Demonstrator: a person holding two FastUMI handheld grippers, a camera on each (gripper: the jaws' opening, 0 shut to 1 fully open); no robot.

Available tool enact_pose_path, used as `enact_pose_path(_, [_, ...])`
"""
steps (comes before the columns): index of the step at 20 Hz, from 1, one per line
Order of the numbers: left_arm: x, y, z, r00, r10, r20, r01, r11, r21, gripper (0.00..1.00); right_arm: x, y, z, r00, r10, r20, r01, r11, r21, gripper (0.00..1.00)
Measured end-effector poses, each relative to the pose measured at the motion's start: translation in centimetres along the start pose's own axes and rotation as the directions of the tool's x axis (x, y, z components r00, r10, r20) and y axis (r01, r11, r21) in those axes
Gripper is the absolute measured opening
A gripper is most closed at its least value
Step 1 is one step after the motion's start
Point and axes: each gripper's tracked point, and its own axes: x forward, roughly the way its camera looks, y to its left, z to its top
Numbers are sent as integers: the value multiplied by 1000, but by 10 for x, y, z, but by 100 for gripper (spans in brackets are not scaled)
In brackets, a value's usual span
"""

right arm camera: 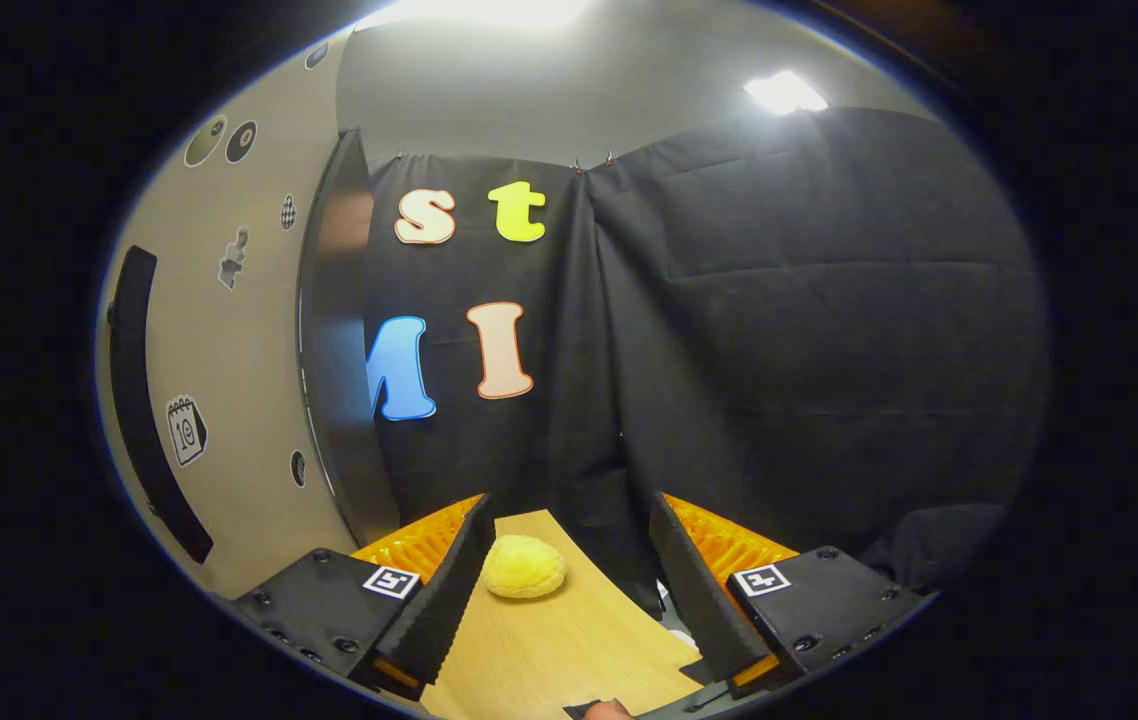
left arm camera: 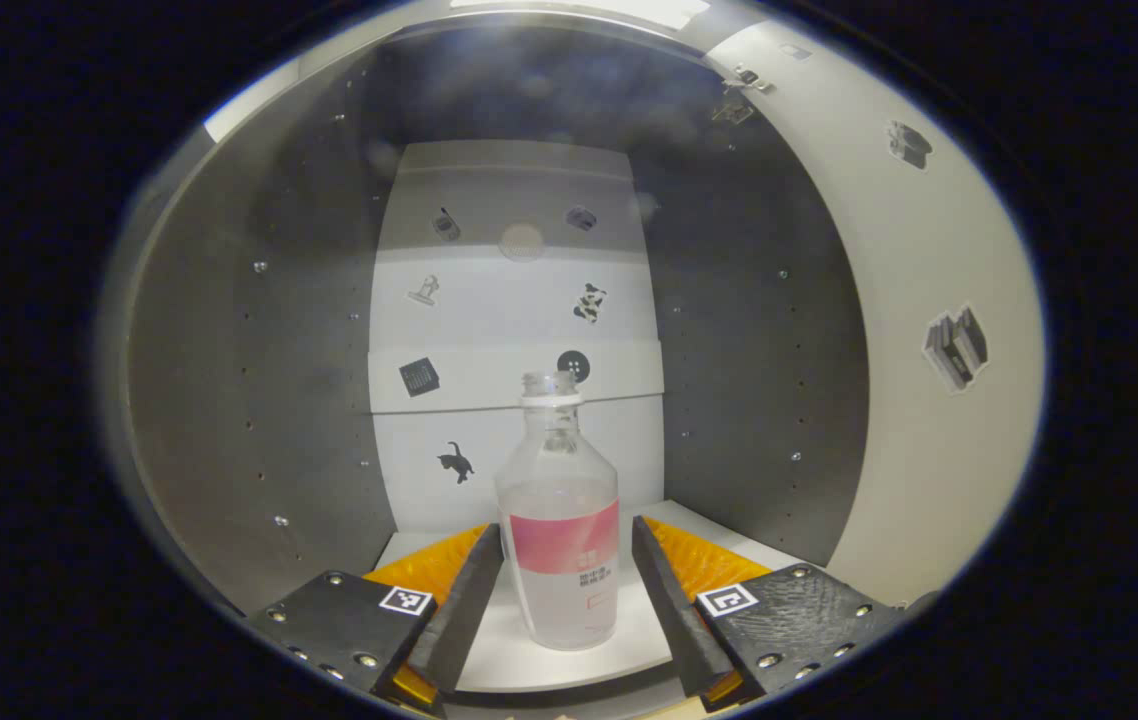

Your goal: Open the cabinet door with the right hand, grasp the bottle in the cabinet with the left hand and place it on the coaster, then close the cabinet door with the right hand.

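Observation:
A clear plastic bottle [left arm camera: 561, 540] with a pink label and no cap stands upright on the white cabinet floor [left arm camera: 514, 660]. My left gripper [left arm camera: 567, 530] reaches into the cabinet, open, with one finger on each side of the bottle's body; a narrow gap shows on the right side. The open cabinet door [left arm camera: 929, 330] swings out on the right, its hinge near the top. In the right gripper view the door's beige face [right arm camera: 229, 400] with a long black handle [right arm camera: 144, 400] stands at the left. My right gripper [right arm camera: 569, 503] is open and holds nothing, apart from the door.
A yellow lumpy round object [right arm camera: 524, 566] lies on the wooden tabletop [right arm camera: 559, 650] below my right gripper. The cabinet's dark side walls [left arm camera: 299, 400] close in on both sides of the bottle. Black cloth hangs behind the table.

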Motion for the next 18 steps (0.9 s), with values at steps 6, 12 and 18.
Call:
enact_pose_path(6, [3,2,-7,1000,9,-15,-9,1000,-1,75,6,3,-6,1000,5,-24,-5,1000,-23,98])
enact_pose_path(12, [-32,16,6,997,63,41,-63,998,-7,75,8,6,-11,998,45,-45,-46,999,-29,98])
enact_pose_path(18, [-88,27,8,992,111,57,-111,994,-16,75,4,17,-11,991,119,-56,-121,992,-45,98])
